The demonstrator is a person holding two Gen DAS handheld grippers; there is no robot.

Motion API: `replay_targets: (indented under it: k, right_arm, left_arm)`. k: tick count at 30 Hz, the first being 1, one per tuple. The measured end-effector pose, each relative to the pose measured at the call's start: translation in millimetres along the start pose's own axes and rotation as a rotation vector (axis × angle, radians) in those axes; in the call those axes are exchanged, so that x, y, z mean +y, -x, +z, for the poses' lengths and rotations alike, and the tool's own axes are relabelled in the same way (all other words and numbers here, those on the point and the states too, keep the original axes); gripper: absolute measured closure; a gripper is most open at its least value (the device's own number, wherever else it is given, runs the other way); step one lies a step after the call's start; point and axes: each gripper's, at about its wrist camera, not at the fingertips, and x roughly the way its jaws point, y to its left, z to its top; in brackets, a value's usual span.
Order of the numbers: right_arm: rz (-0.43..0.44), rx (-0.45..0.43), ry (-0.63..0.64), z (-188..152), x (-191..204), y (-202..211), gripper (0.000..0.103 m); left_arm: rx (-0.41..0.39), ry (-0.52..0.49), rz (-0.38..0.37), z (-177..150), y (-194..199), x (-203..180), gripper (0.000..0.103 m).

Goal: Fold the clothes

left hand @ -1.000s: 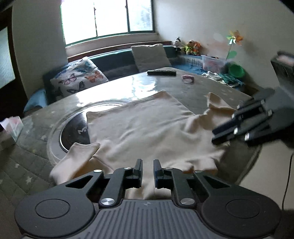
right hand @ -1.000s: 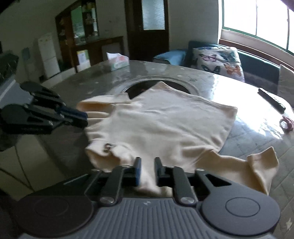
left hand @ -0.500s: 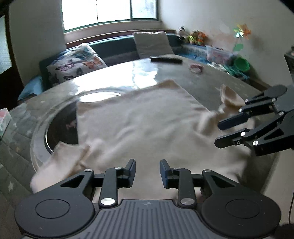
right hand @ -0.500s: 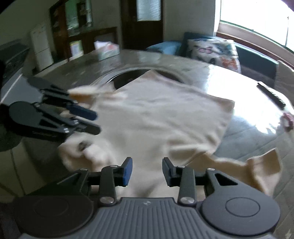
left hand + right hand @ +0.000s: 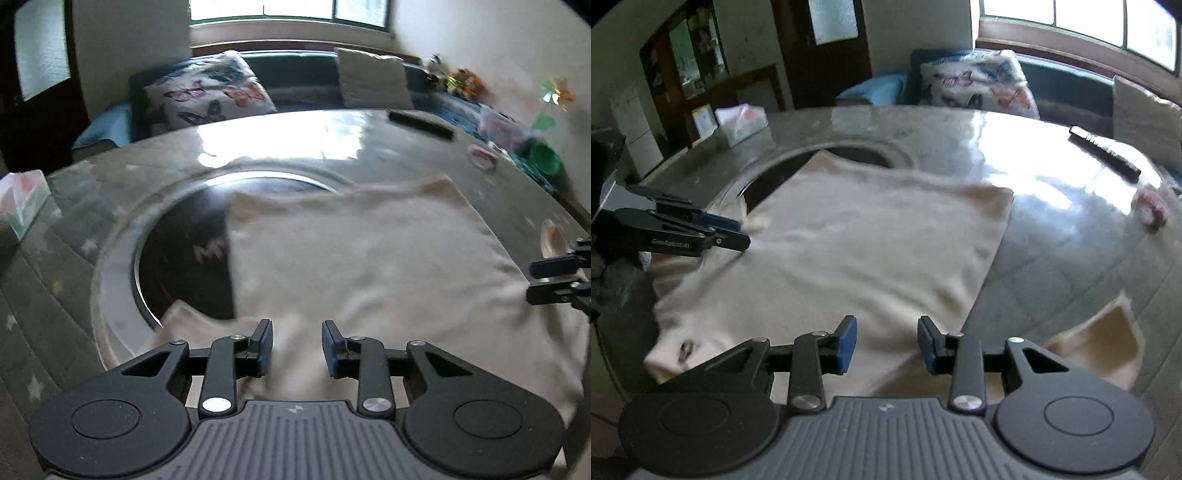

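Note:
A cream long-sleeved top [image 5: 369,266] lies spread on the round glass table [image 5: 258,147], its hem toward the far side and its collar end nearest me. My left gripper [image 5: 297,349] is open just above the near left part of the top, holding nothing. My right gripper [image 5: 886,345] is open over the near right edge of the top [image 5: 857,258], holding nothing. One sleeve [image 5: 1104,343] lies out to the right. The collar tag [image 5: 687,349] shows at the near left corner. Each gripper appears at the edge of the other's view.
A dark round inset [image 5: 184,266] sits in the table's centre, partly under the top. A tissue box [image 5: 22,199] stands at the left edge. A remote [image 5: 421,123] and a small pink item [image 5: 480,155] lie at the far right. A sofa with cushions [image 5: 210,96] stands behind.
Both grippers were shut on the top's near edge a second ago. They have opened and let it go, and moved forward over the garment, which now lies flatter.

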Motion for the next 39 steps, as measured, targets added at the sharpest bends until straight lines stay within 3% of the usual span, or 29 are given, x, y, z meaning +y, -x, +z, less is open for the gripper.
replay_targets:
  k: [5, 9, 15, 17, 19, 21, 22, 28, 33, 39]
  right_arm:
    - [-0.071, -0.019, -0.032, 28, -23, -20, 0.067]
    - [-0.133, -0.028, -0.064, 49, -42, -42, 0.068]
    - [-0.193, -0.020, -0.122, 71, -71, -74, 0.068]
    - [-0.195, -0.013, -0.137, 75, -79, -83, 0.069]
    - [-0.192, -0.002, -0.147, 80, -85, -92, 0.075]
    - [-0.180, 0.006, -0.144, 81, -85, -97, 0.091]
    - [-0.177, 0.004, -0.137, 84, -84, -99, 0.095]
    - [-0.185, -0.039, -0.097, 101, -80, -109, 0.099]
    - [-0.183, -0.060, -0.095, 115, -77, -120, 0.095]
    - [-0.165, -0.079, -0.069, 112, -71, -87, 0.093]
  left_arm:
    - [-0.022, 0.057, 0.072, 30, -22, 20, 0.071]
    - [-0.035, 0.094, 0.110, 51, -42, 33, 0.063]
    - [-0.027, 0.105, 0.127, 65, -69, 44, 0.060]
    - [-0.023, 0.112, 0.123, 66, -75, 47, 0.062]
    - [-0.021, 0.119, 0.105, 67, -80, 49, 0.070]
    - [-0.030, 0.114, 0.096, 67, -81, 48, 0.091]
    - [-0.037, 0.109, 0.097, 67, -81, 48, 0.094]
    - [-0.094, 0.108, 0.148, 72, -76, 53, 0.097]
    - [-0.073, 0.120, 0.166, 75, -79, 61, 0.096]
    - [-0.077, 0.104, 0.174, 70, -66, 51, 0.089]
